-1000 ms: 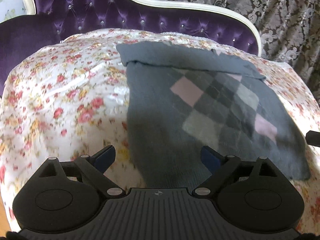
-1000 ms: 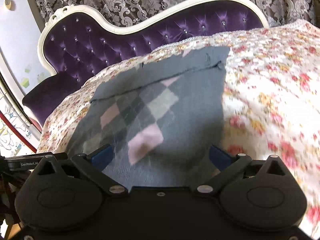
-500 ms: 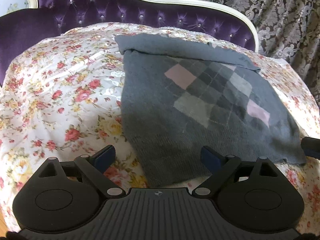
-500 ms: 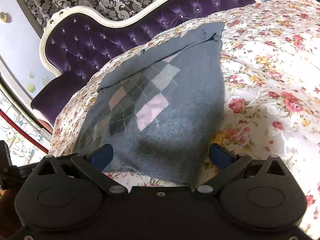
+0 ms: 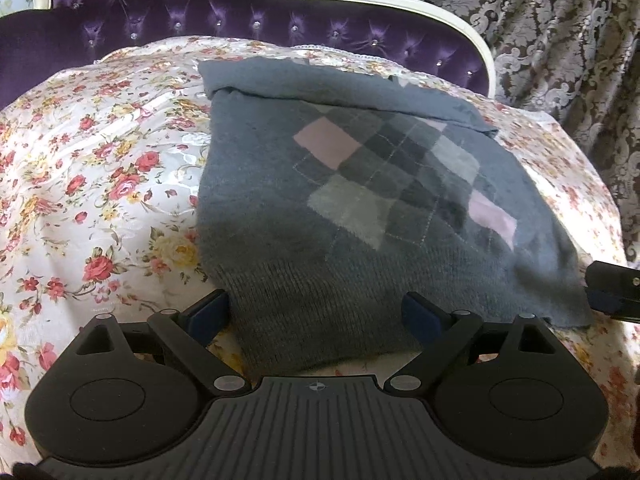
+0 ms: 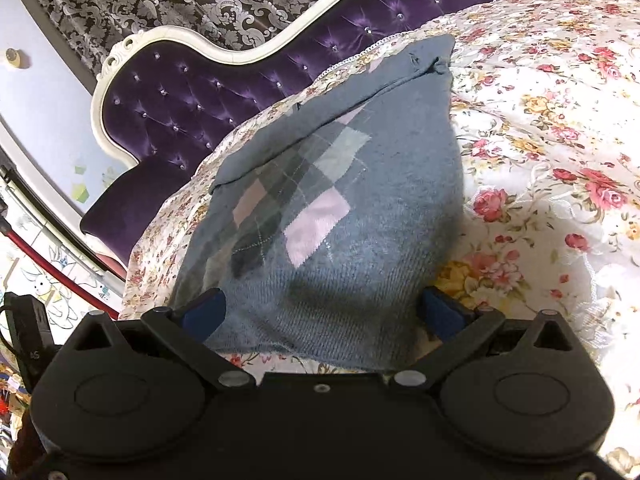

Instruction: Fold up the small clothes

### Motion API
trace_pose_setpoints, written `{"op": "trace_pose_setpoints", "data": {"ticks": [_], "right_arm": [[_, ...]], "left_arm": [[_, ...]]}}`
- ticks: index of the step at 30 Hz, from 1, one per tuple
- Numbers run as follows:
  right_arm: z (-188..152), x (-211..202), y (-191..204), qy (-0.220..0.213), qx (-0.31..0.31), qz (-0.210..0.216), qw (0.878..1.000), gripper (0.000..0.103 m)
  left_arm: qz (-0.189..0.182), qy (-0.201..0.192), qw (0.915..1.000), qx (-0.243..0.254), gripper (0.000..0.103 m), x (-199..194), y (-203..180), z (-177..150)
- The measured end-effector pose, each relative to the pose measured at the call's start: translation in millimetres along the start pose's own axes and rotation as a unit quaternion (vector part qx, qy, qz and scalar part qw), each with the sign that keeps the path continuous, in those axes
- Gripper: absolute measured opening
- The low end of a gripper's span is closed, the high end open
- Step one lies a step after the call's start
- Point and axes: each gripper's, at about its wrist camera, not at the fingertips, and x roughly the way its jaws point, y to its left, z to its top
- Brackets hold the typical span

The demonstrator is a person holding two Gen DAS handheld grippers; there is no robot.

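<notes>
On floral cover (image 5: 100,184), grey sweater (image 5: 360,200) lengthwise toward headboard (image 5: 280,20), hem nearest, both tools spread apart.

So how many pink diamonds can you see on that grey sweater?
2 whole pink diamonds on the grey sweater: one at the pattern's upper left, one at its lower right. A pink sliver shows under the folded-over top strip, so more may be hidden.

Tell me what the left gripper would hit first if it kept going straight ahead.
Most likely the ribbed near hem of the grey argyle sweater, which lies between the open left gripper fingers on the floral cover; depth is uncertain.
</notes>
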Motion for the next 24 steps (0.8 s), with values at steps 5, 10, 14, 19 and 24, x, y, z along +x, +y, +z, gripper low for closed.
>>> {"op": "trace_pose_setpoints", "data": {"ticks": [5,10,14,19,24], "right_arm": [[-0.7,-1.4,-3.8,-0.003,0.008,0.012,1.000,0.103],[-0.3,-2.6,-8.5,-0.006,0.017,0.026,1.000,0.103],[0.9,-2.0,-7.5,-0.003,0.017,0.028,0.999,0.103],[1.9,-0.2,-7.5,-0.004,0.020,0.033,0.999,0.103],[3.5,4.1,-5.9,-0.004,0.025,0.040,0.999,0.103]], "left_arm": [[-0.028,0.003,0.9993,-0.024,0.092,-4.2,10.0,0.3],[-0.049,0.000,0.9965,-0.068,0.081,-7.5,24.0,1.3],[-0.051,-0.005,0.9939,-0.097,0.067,-10.6,34.0,-0.1],[-0.051,-0.006,0.9908,-0.125,0.051,-13.4,43.4,-0.5],[-0.060,0.005,0.9883,-0.140,0.048,-16.6,49.1,-2.0]]}}
